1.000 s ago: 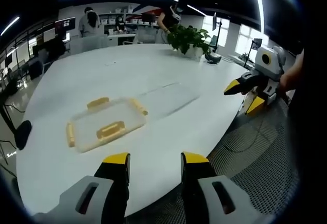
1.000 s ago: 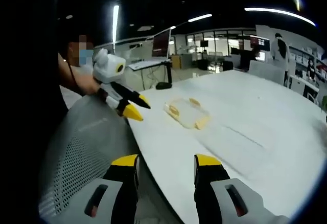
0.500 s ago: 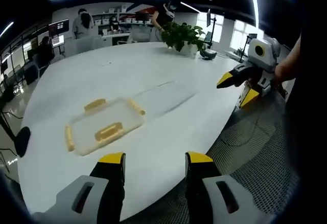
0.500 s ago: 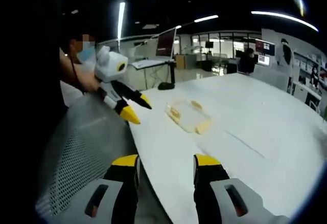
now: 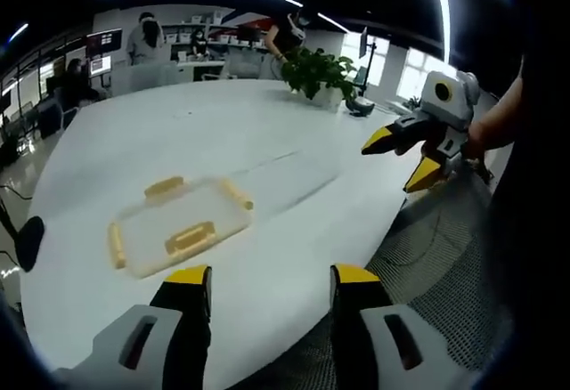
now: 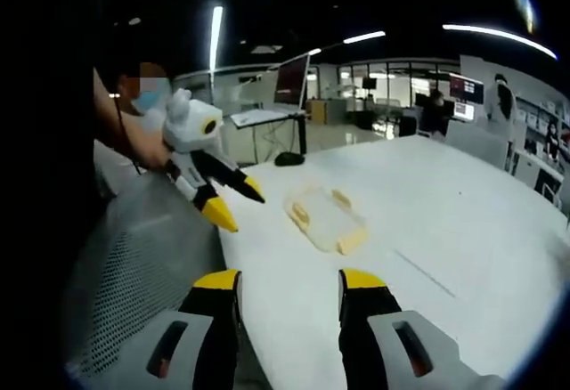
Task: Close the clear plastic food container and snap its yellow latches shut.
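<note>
container (image 5: 178,225) with yellow latches (image 5: 191,237) lies on white table (image 5: 294,230); left gripper (image 5: 272,292) and right gripper (image 6: 289,292) fingers spread, holding nothing.

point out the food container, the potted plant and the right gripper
food container (image 5: 183,223), left gripper view, on its clear lid
potted plant (image 5: 316,71), left gripper view, on its leaves
right gripper (image 5: 398,155), left gripper view, between its yellow fingertips

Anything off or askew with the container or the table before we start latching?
Nothing stands out. The clear container lies flat on the white table, its yellow latches intact, nothing spilled. Both the left gripper and the right gripper are open, held away from it. Whether the lid is fully seated cannot be told.
</note>
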A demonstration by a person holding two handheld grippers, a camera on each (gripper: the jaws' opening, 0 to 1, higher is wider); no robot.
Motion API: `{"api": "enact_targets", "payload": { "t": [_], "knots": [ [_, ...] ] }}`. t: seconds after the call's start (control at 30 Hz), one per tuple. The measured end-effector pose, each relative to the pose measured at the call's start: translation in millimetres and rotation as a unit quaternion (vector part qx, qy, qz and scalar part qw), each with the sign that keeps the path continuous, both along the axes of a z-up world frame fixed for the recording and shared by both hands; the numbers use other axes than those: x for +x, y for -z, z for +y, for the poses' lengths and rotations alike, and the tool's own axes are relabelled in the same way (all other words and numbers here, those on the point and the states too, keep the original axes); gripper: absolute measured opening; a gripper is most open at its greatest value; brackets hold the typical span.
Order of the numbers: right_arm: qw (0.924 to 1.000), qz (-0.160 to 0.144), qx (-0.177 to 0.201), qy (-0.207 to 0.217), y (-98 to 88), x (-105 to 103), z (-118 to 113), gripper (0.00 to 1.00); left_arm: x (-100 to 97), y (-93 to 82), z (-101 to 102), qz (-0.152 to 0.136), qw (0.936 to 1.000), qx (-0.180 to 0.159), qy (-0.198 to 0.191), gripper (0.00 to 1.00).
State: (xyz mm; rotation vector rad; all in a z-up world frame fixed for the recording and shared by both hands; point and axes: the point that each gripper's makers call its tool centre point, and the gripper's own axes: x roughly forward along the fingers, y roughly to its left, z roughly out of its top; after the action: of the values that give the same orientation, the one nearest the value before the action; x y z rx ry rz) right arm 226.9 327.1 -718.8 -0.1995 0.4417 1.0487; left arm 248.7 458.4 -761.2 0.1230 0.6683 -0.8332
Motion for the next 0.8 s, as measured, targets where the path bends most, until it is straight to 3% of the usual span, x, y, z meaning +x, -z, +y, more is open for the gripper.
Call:
{"api": "enact_targets", "payload": {
  "t": [0.2, 0.8],
  "knots": [
    [1.0000, -0.002, 0.005, 0.003, -4.7, 10, 9, 0.42, 11.0, -9.0, -4, -0.007, 0.9998, -0.009, 0.013, 0.52],
    [0.9999, -0.008, -0.009, 0.009, -4.7, 39, 25, 0.42, 25.1, -1.1, 5, 0.002, 0.9990, 0.006, 0.043, 0.51]
  ]
}}
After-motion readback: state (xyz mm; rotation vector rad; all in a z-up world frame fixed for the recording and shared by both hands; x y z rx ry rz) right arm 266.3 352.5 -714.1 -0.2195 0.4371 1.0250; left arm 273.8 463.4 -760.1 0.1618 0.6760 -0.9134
